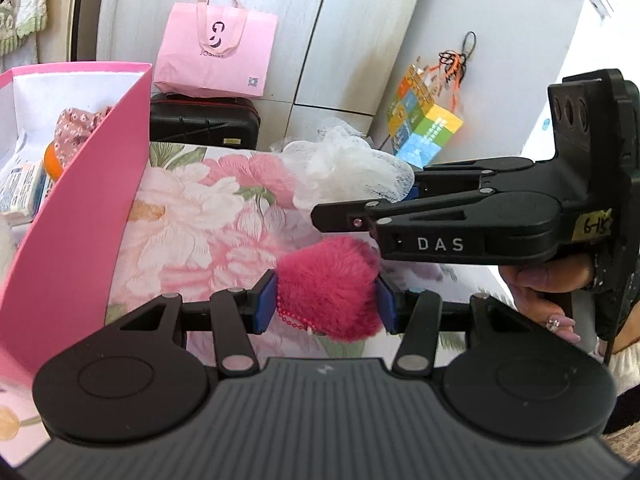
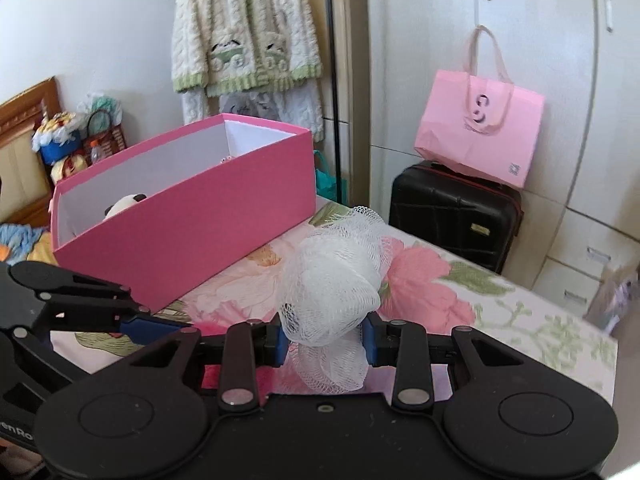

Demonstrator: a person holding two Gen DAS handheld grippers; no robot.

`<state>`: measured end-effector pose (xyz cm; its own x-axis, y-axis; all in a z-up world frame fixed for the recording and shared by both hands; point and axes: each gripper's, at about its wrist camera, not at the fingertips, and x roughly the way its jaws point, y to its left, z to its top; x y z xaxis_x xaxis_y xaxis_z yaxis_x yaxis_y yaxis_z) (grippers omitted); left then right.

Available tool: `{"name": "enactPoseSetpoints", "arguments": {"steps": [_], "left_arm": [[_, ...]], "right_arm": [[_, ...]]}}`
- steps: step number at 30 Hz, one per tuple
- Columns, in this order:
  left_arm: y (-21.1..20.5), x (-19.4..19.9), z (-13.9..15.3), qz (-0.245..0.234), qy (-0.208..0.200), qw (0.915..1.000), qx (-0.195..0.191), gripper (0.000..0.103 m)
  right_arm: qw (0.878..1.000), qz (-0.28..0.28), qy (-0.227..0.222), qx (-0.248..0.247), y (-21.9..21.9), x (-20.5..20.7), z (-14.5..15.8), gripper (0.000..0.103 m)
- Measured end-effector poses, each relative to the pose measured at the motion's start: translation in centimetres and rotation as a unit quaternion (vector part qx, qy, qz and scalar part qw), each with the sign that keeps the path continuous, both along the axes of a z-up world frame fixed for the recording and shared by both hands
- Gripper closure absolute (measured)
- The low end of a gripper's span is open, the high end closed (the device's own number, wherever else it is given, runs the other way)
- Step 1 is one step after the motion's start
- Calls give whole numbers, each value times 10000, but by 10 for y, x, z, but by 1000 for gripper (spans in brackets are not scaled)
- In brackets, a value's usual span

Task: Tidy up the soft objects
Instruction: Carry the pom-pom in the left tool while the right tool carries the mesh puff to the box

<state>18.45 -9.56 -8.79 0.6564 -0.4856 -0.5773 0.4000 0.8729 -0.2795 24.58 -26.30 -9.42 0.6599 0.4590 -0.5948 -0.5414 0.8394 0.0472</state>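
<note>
My left gripper (image 1: 326, 306) is shut on a fuzzy magenta pom-pom (image 1: 328, 288) with a small bead chain hanging from it, held above the floral bedspread (image 1: 192, 216). My right gripper (image 2: 325, 344) is shut on a white mesh bath pouf (image 2: 332, 280); in the left wrist view that pouf (image 1: 352, 168) and the right gripper (image 1: 418, 190) holding it come in from the right. The open pink box (image 2: 192, 220) stands on the bed to the left, its pink wall (image 1: 88, 200) close beside my left gripper. Inside it lie a panda plush (image 2: 126, 204) and floral fabric (image 1: 76, 124).
A black suitcase (image 2: 456, 212) stands beyond the bed with a pink paper bag (image 2: 480, 136) on top. White wardrobe doors (image 2: 520, 60) fill the back. A knitted cardigan (image 2: 244, 32) hangs on the wall. A colourful carton (image 1: 428, 128) hangs at the right. A person's hand (image 1: 548, 292) holds the right gripper.
</note>
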Motion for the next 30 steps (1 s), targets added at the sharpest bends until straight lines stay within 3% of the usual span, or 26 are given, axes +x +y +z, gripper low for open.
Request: {"name": "enactPoseSetpoints", "arguments": {"steps": [14,22,30], "left_arm": [[37,-50,2,-408,248,9984,294,54],[70,-75,7,-577,497,9966,316,54],[105,-101,17,-525,580,9953,579,54]], "right_arm": [[9995,-287,87,33,9,-69,-17,63],[9996,-171,216,-10,26,-106,-21,63],[9988,-46,476,34,47,-141,-18,63]]}}
